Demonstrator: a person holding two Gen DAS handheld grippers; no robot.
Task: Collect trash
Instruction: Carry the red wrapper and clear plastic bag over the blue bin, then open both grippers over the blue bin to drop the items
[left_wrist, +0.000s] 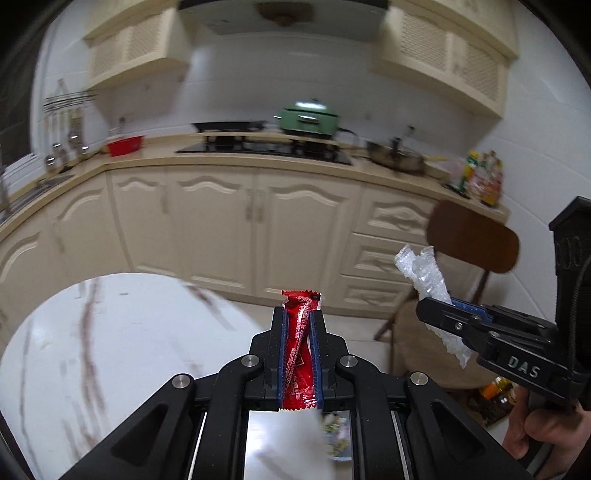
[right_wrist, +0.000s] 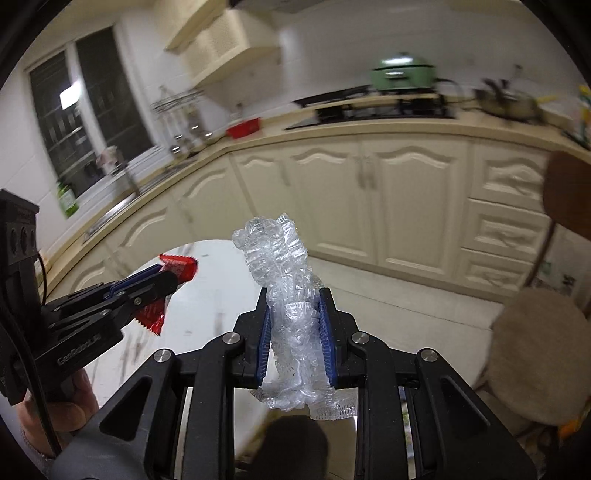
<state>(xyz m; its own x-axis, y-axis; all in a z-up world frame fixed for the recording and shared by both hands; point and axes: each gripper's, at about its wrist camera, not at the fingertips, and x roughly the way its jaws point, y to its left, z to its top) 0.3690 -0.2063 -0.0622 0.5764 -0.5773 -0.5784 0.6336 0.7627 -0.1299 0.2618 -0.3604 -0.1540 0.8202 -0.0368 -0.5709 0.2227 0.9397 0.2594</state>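
Left wrist view and right wrist view, both aimed across a kitchen. The left tongs (left_wrist: 300, 332) are clamped tight on a red snack wrapper (left_wrist: 301, 343), which stands up between the blue pads with its serrated top edge clear of the tips. The right tongs (right_wrist: 295, 325) are closed narrowly around a crumpled clear plastic wrapper (right_wrist: 288, 291), which bulges above and below the pads. Each tool also appears in the other's view: the right tongs (left_wrist: 454, 317) with the clear wrapper (left_wrist: 424, 273) at the right edge, the left tongs (right_wrist: 162, 284) with the red wrapper (right_wrist: 181, 266) at the left edge. Both pieces are held in the air above and beside the round marble-patterned surface (left_wrist: 122, 354), near a wooden chair (left_wrist: 472, 240).

Progress, as judged: two items of trash are picked up; depositing them remains, and no bin is visible in either view. A colourful item (left_wrist: 338, 435) lies below the left tongs, partly hidden; it may be further trash.

Legible writing: "DAS" on the right tool's body; a blurred word beginning "Gen" on the left tool's body. Print on the red wrapper is too small to read.
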